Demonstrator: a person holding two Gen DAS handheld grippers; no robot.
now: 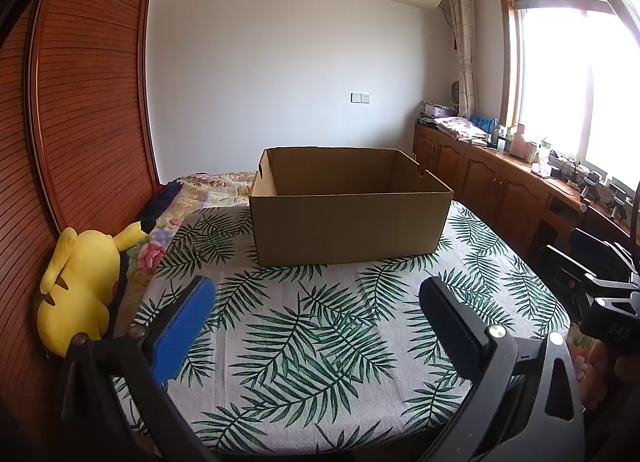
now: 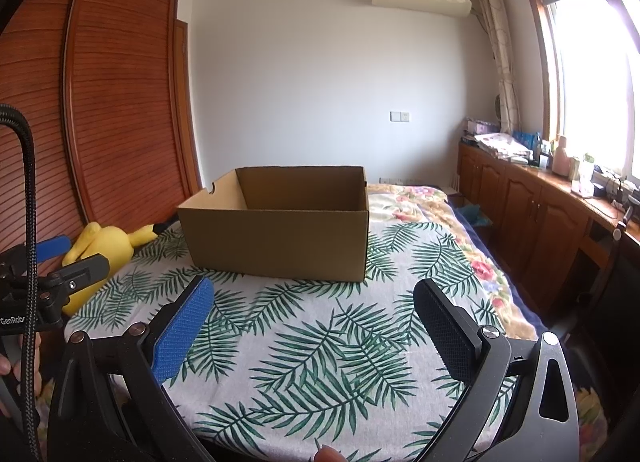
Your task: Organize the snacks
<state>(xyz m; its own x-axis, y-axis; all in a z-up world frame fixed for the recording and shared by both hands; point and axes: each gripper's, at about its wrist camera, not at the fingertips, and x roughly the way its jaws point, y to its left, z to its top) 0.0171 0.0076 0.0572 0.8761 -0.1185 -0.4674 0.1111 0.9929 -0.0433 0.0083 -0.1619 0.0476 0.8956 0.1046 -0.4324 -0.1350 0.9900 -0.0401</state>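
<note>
An open brown cardboard box [image 1: 348,222] [image 2: 280,238] stands on the leaf-print cloth [image 1: 312,342] [image 2: 312,350], and what I see of its inside is bare. No snacks show in either view. My left gripper [image 1: 316,294] hovers open in front of the box, nothing between its blue and black fingers. My right gripper [image 2: 314,294] is likewise open and holds nothing, a little short of the box. The left gripper [image 2: 56,258] also shows at the left edge of the right wrist view, and part of the right gripper's black frame [image 1: 600,286] sits at the right edge of the left wrist view.
A yellow plush toy [image 1: 84,286] [image 2: 104,250] lies left of the cloth against the wooden wardrobe [image 1: 88,102]. A floral blanket [image 2: 432,206] extends behind and right of the box. Wooden cabinets with clutter [image 2: 532,198] line the window wall. A fingertip [image 2: 328,454] shows at the bottom edge.
</note>
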